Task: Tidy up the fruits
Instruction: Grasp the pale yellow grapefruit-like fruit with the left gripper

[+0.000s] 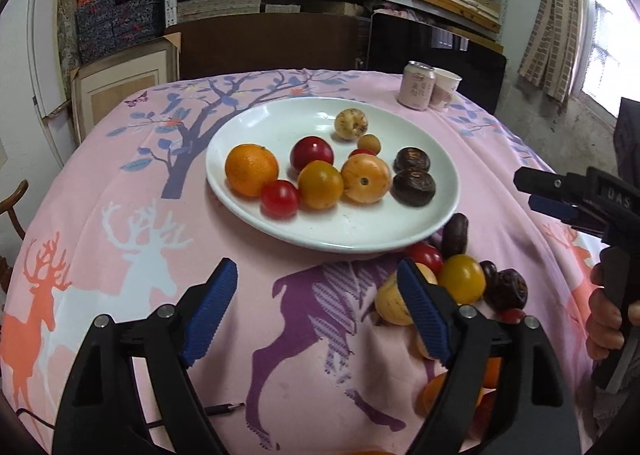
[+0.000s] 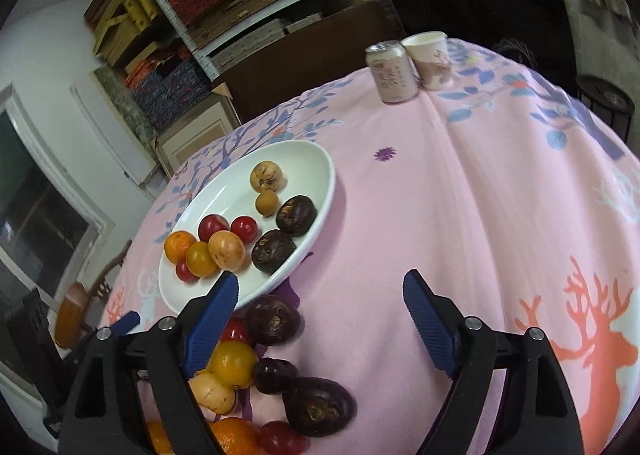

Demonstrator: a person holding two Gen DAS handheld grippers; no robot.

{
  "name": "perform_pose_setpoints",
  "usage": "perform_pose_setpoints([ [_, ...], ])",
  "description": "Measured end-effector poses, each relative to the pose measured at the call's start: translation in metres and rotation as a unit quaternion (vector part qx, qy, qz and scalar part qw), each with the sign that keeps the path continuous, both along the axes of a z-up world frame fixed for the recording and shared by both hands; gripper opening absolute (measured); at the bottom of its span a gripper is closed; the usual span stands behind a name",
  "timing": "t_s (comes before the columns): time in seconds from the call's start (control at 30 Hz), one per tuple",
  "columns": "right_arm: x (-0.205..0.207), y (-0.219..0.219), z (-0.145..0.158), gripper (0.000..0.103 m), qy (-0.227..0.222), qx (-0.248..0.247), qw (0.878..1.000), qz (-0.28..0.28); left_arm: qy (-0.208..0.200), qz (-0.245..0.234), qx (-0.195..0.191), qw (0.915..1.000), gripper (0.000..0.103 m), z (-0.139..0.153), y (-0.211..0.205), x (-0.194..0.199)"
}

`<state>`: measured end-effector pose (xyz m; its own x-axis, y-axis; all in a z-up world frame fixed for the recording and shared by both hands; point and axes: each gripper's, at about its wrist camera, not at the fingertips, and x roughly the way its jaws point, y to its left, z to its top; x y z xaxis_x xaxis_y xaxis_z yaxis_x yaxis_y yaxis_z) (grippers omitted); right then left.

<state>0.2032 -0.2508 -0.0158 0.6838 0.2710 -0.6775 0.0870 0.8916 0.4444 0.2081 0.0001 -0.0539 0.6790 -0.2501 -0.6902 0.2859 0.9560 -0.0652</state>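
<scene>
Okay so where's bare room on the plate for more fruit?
The white plate is bare along its far-left side, beyond the orange, and on its near rim below the tomatoes. Its middle and right are crowded. The loose fruit pile crowds the cloth beside it.

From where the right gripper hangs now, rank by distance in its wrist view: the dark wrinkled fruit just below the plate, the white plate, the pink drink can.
1. Dark wrinkled fruit: nearest the right gripper, on the cloth beside its left fingertip.
2. White oval plate: farther out, to the left.
3. Pink drink can: farthest, at the far table edge beside a paper cup.
</scene>
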Motion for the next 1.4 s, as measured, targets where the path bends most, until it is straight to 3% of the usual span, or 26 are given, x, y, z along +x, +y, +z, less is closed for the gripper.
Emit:
perform_pose_setpoints([
  [0.2, 0.003, -0.014, -0.011, 0.086, 0.026, 0.045, 0.999, -0.016, -0.013, -0.049, -0.001, 0.9987, 0.086, 0.002, -0.017, -0.011],
  [0.37, 0.002, -0.01, -0.007, 0.086, 0.022, 0.043, 0.999, -0.008, -0.002, -0.067, 0.022, 0.9975, 0.088, -0.007, -0.031, -0.009],
  [0.57, 0.001, -0.009, -0.005, 0.087, 0.02, 0.041, 0.999, -0.006, 0.023, -0.016, 0.044, 0.9986, 0.094, -0.016, -0.013, 0.006],
  [0.73, 0.002, -0.014, -0.006, 0.087, 0.021, 0.051, 0.998, -0.012, 0.037, 0.042, 0.005, 0.9984, 0.092, -0.01, 0.026, 0.015],
  [0.83, 0.001, -0.014, -0.005, 0.087, 0.02, 0.051, 0.998, -0.01, 0.027, 0.028, -0.016, 0.9991, 0.092, -0.004, 0.026, 0.011],
  [1.03, 0.001, -0.013, -0.005, 0.087, 0.018, 0.049, 0.999, -0.009, 0.011, -0.039, 0.022, 0.9989, 0.092, -0.009, -0.019, 0.004],
  [1.17, 0.001, -0.013, -0.005, 0.087, 0.019, 0.05, 0.999, -0.008, 0.022, -0.036, 0.049, 0.9979, 0.092, -0.015, -0.035, 0.015],
  [1.3, 0.001, -0.013, -0.005, 0.087, 0.019, 0.05, 0.999, -0.007, 0.074, -0.025, 0.012, 0.9969, 0.095, -0.015, -0.017, 0.028],
  [1.4, 0.001, -0.012, -0.005, 0.087, 0.018, 0.051, 0.998, -0.007, 0.058, 0.016, 0.014, 0.9981, 0.095, -0.01, 0.013, 0.023],
])
